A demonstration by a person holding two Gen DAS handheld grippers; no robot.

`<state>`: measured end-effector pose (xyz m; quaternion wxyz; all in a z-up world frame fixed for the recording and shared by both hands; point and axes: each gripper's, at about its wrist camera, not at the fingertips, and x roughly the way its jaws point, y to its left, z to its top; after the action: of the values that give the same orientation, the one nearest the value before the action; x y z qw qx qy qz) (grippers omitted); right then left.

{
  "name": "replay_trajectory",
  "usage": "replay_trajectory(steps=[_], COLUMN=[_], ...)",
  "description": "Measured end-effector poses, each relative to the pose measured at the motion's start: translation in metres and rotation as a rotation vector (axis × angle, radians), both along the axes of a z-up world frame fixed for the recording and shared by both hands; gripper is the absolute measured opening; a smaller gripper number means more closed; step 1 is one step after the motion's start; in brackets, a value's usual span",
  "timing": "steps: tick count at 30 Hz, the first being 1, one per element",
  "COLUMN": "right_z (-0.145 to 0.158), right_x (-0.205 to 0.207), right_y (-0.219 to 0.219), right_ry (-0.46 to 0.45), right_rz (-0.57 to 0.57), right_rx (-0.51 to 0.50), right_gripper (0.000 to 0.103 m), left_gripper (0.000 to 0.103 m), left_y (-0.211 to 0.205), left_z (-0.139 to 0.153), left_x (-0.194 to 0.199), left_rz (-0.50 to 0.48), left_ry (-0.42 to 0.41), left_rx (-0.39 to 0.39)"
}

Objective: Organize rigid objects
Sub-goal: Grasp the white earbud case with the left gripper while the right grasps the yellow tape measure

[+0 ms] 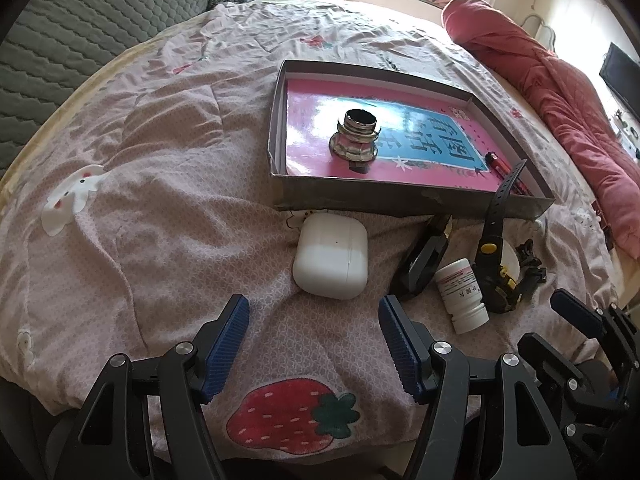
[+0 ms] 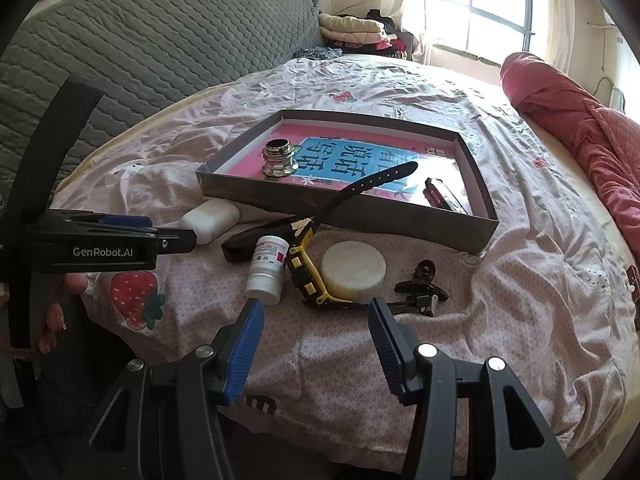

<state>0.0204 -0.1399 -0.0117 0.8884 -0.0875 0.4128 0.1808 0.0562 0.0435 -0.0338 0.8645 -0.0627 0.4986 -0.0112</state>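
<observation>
On the pink patterned bed, both hand-held grippers hover open and empty; left hand-held gripper (image 1: 314, 344) faces the white plastic earbud case (image 1: 331, 257) beside the shallow grey cardboard tray (image 1: 404, 199); judging next: close, lift, drop it in; right hand-held gripper (image 2: 316, 340) waits.

- Yellow-black watch (image 1: 494, 268): body partly behind white bottle (image 1: 462, 294).
- White round puck (image 1: 512, 258): mostly hidden by watch.
- Bottle label text too small to read.

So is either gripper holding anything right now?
No. The left gripper and the right gripper are both open over the bedspread, holding nothing.
</observation>
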Motion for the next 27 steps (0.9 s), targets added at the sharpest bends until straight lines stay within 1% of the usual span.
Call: replay_trajectory(steps=[7, 12, 17, 27], right_z=[-0.006, -0.008, -0.012, -0.020], right_x=[0.006, 0.007, 0.010, 0.016], right_y=[0.008, 0.014, 0.019, 0.021], right_ry=[-0.012, -0.035, -0.038, -0.038], right_rz=[0.023, 0.042, 0.056, 0.065], right_rx=[-0.031, -0.055, -0.081, -0.104], right_gripper=[0.053, 0.048, 0.043, 0.040], left_gripper=[0.069, 0.069, 0.069, 0.069], left_y=[-0.003, -0.004, -0.005, -0.006], left_z=[-0.005, -0.008, -0.010, -0.013], left_x=[0.005, 0.008, 0.010, 0.016], left_rz=[-0.003, -0.006, -0.007, -0.017], left_ry=[0.003, 0.004, 0.003, 0.001], left_rx=[0.005, 0.008, 0.012, 0.024])
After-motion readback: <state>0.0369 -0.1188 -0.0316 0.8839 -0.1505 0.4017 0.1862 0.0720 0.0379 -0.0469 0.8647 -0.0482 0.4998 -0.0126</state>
